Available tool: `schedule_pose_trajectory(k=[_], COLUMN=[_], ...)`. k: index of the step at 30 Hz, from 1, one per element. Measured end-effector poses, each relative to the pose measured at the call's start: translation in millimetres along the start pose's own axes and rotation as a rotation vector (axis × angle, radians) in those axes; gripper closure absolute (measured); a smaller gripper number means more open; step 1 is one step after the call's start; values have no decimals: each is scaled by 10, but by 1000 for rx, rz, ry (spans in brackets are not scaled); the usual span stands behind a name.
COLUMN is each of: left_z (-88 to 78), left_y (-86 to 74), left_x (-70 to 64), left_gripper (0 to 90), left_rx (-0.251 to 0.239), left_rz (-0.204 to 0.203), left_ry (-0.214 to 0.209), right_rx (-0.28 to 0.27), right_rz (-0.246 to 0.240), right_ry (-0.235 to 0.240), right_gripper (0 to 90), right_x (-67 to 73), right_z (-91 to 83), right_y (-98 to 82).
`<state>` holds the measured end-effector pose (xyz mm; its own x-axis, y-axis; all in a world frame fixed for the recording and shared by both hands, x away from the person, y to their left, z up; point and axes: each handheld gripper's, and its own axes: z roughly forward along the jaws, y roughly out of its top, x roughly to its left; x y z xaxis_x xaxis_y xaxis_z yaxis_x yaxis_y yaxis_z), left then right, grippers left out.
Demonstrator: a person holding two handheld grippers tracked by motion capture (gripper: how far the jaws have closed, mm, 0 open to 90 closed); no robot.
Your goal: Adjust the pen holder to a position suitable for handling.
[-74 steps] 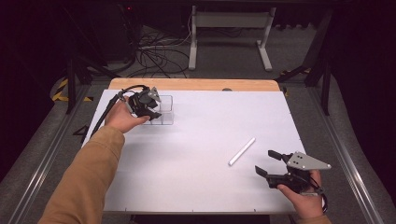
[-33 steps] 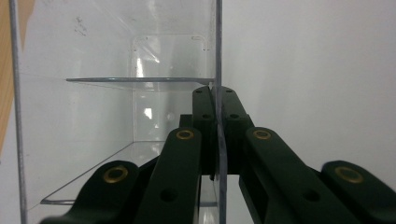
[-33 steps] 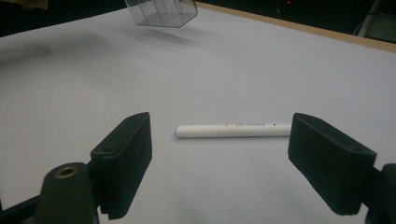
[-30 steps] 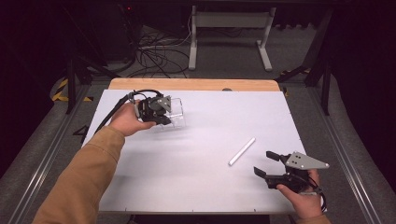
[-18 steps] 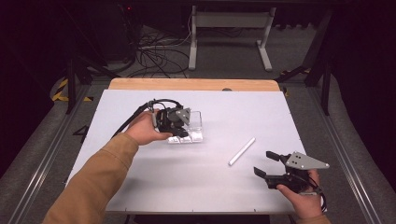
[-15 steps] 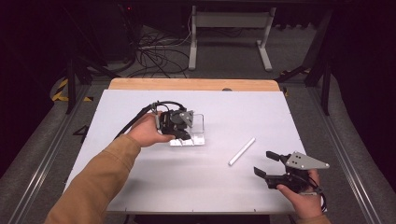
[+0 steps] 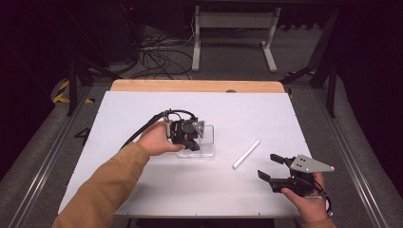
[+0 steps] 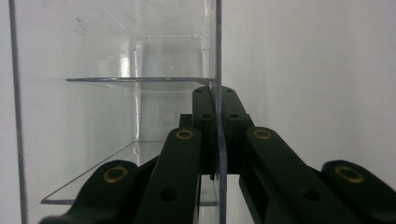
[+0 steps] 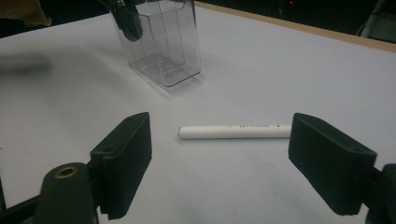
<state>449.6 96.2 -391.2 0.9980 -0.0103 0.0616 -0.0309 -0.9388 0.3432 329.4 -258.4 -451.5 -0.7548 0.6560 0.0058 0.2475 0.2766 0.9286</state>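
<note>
High view: the left gripper point(image 7: 192, 135) holds the clear organizer point(image 7: 203, 142) mid-tabletop point(image 7: 142, 190); the white pen point(image 7: 246, 154) lies beside it, not yet picked up. Left gripper view: fingers pinch the organizer's wall. Right gripper view: the right gripper point(image 9: 219, 158) gapes, facing the pen.

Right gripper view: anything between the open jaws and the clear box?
Just the white pen, lying crosswise on the table ahead of the right gripper; beyond it, bare surface up to the clear box.
</note>
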Motion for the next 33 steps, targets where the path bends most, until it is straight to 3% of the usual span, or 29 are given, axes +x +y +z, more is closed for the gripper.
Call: schedule_pose_trajectory(k=[6, 9, 18, 23, 27, 32, 33], left_z=[24, 37, 64, 58, 11, -198, -198], left_y=[34, 48, 77, 75, 57, 9, 9], left_x=[-13, 12, -3, -7, -13, -94, -94], left_gripper=[879, 878, 878, 864, 745, 661, 637], left_rx=[15, 3, 17, 14, -10, -113, -113], left_rz=[0, -45, -36, -54, -73, -100, -100], left_ry=[5, 14, 12, 16, 7, 38, 38], right_rx=[1, 2, 1, -1, -2, -6, -6], right_rz=[0, -1, -1, -1, -4, -4, -4], right_ry=[1, 1, 1, 4, 5, 3, 3], right_gripper=[221, 220, 220, 220, 220, 220, 220], right_x=[-3, 1, -1, 7, 6, 7, 7], right_z=[1, 3, -1, -1, -7, -19, -19], right_y=[-3, -2, -3, 1, 2, 10, 10])
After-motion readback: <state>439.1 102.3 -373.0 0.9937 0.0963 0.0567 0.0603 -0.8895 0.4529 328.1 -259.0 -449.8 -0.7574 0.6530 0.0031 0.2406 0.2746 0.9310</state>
